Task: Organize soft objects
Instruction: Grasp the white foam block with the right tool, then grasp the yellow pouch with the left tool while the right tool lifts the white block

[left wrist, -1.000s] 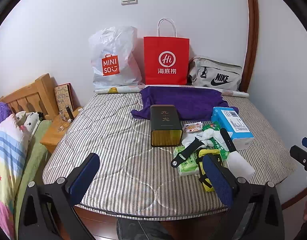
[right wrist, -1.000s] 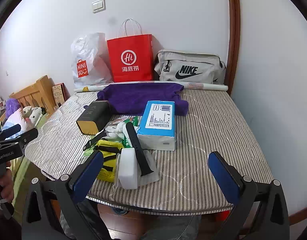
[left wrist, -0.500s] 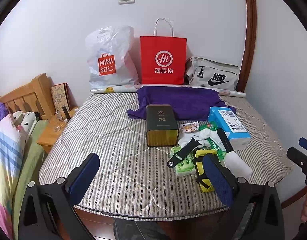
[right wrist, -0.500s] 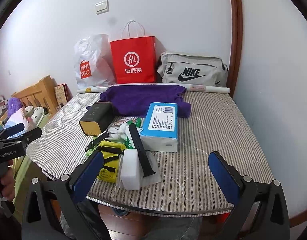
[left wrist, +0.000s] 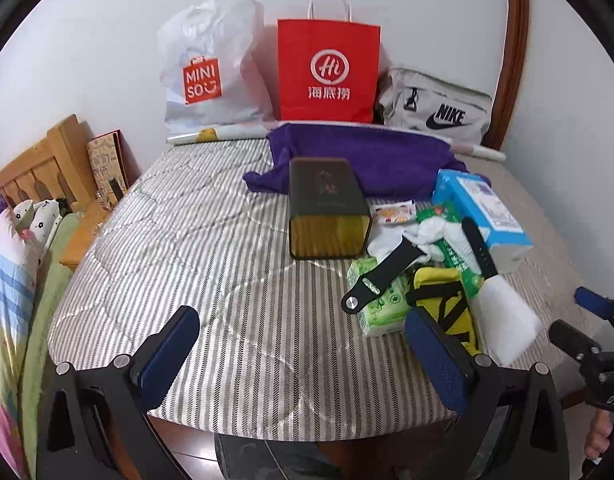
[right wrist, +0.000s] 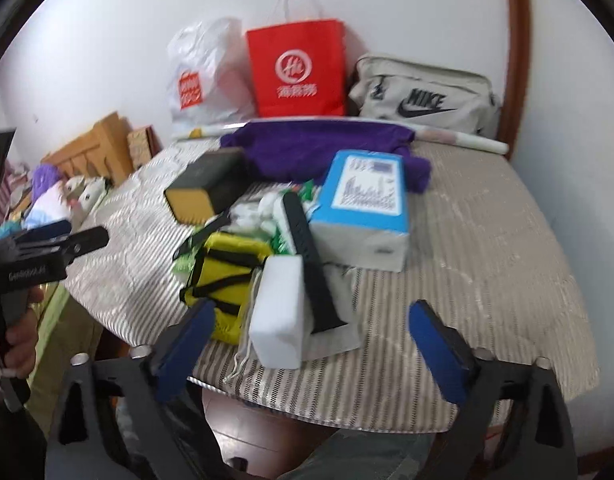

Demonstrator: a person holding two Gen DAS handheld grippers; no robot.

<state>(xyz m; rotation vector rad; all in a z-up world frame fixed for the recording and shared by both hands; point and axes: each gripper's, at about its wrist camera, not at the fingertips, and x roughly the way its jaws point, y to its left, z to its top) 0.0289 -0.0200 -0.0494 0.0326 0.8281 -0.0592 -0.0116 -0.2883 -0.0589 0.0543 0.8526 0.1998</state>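
Both grippers now sit lower and closer to the striped mattress (left wrist: pixel 211 248) than a second ago. The left gripper (left wrist: pixel 303 344) is spread wide, empty. The right gripper (right wrist: pixel 307 336) is closing, grasping nothing, above the white sponge (right wrist: pixel 279 312) beside the yellow pouch (right wrist: pixel 227 272).

Both tools: black frames, silver screws, blue textured pads (left wrist: pixel 437 364). The left tool (right wrist: pixel 47 254) carries white lettering on its side.

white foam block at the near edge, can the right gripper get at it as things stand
Probably yes: the white foam block lies just ahead of the right gripper, whose fingers are closing with nothing between them. A black strap lies across it.
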